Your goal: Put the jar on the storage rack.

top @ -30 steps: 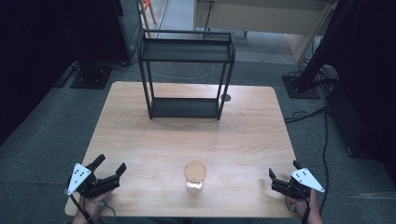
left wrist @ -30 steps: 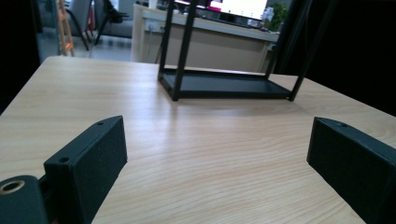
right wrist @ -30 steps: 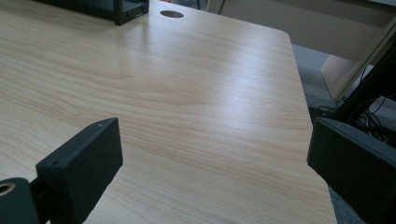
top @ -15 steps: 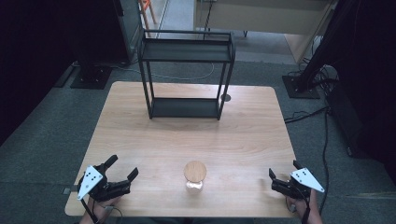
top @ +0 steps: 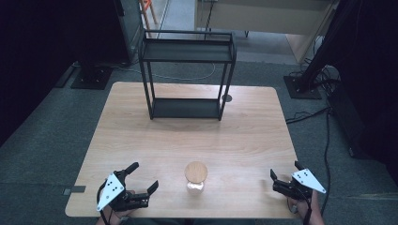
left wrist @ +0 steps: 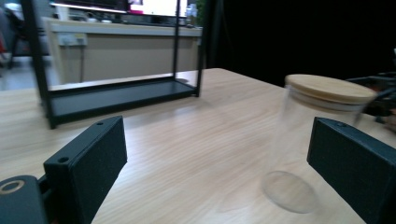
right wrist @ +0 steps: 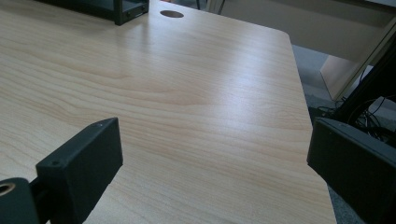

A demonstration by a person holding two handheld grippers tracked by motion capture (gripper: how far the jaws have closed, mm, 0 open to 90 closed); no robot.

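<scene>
Glass jar (top: 195,178) untouched at near table edge; nothing gripped yet.
Left gripper (top: 139,180), jaws spread wide, sits just left of the jar and angled toward it; right gripper (top: 284,177), jaws apart and empty, well to its right. Jar stands upright, long axis vertical, bamboo lid (left wrist: 330,88) on top. Black two-tier shelf rack (top: 187,75) bare; any grasp and placing remains, I judge.

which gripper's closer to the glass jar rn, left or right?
Left. The left gripper sits just off the glass jar, open and angled toward it; the jar stands right by one of its fingers. The right gripper is farther away at the table's right edge.
</scene>
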